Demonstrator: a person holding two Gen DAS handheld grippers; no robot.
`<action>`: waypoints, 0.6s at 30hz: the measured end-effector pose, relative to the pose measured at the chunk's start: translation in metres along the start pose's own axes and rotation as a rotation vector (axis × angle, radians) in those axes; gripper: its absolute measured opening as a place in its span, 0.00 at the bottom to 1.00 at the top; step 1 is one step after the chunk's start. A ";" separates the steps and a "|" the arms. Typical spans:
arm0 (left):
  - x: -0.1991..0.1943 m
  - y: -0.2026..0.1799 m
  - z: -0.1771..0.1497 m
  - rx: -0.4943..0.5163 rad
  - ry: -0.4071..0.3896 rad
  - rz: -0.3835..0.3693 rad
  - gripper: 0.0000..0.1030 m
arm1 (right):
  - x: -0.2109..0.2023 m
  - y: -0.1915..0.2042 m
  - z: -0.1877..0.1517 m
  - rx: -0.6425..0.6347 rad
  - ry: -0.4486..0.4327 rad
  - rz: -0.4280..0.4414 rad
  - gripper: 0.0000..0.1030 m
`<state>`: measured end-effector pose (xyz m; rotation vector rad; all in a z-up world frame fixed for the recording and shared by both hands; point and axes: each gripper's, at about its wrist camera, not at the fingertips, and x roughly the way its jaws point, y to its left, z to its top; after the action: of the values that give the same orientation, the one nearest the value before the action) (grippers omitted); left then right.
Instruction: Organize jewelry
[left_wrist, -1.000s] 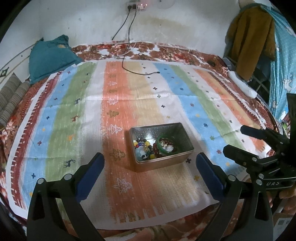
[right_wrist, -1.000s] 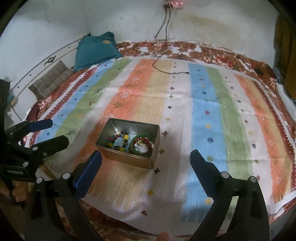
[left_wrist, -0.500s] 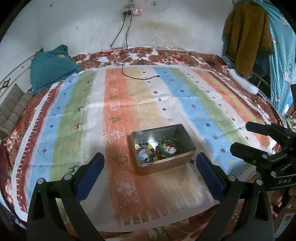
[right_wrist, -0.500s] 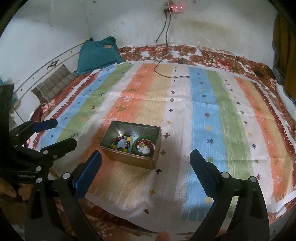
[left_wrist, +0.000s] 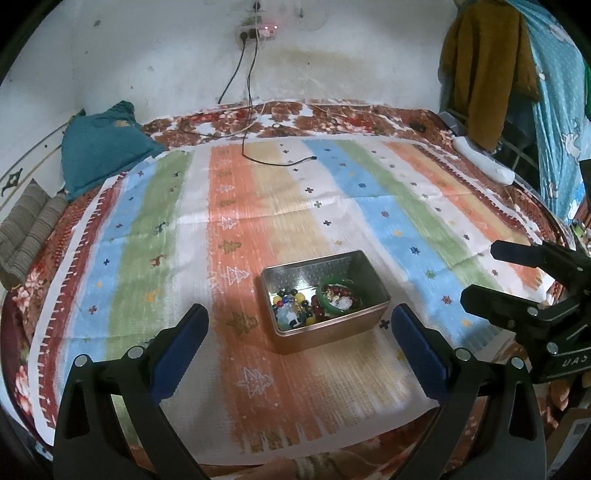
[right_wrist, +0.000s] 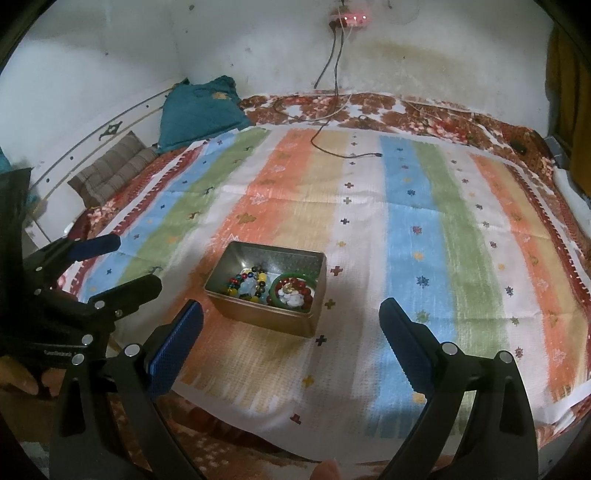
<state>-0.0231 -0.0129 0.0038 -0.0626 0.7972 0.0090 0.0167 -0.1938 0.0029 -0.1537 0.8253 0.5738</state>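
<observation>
A bed fills both views, covered by a striped cloth (left_wrist: 332, 206) in orange, blue, green and white, with a stained white wall behind it. In the left wrist view we see a rectangular metal tin (left_wrist: 325, 325) sitting on the cloth just below the centre of the frame; in the right wrist view the same tin sits left of centre. Inside it lie a string of multicoloured beads (left_wrist: 291, 306) on its left side and a green bangle (left_wrist: 338, 297) ringed around dark red beads on its right (finer detail is too small to tell). Our left gripper (left_wrist: 301, 339) hangs at the bottom of its frame with its blue-padded jaws spread wide and holding nothing. Our right gripper (right_wrist: 291, 332) likewise has its jaws spread apart, gripping nothing. A teal pillow (left_wrist: 103, 144) lies at the upper left, and a black cable (left_wrist: 247, 110) trails down the wall onto the cloth
</observation>
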 end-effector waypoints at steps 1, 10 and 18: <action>0.000 0.000 0.000 0.001 0.000 -0.001 0.94 | -0.001 0.000 0.000 -0.002 -0.004 0.001 0.94; -0.002 0.002 0.001 0.001 -0.011 -0.002 0.94 | -0.007 0.000 -0.002 -0.004 -0.033 -0.003 0.94; -0.007 -0.004 0.004 -0.003 -0.035 -0.004 0.94 | -0.010 0.002 -0.004 -0.010 -0.053 -0.001 0.94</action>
<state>-0.0255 -0.0162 0.0119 -0.0668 0.7618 0.0071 0.0079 -0.1980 0.0082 -0.1478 0.7714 0.5792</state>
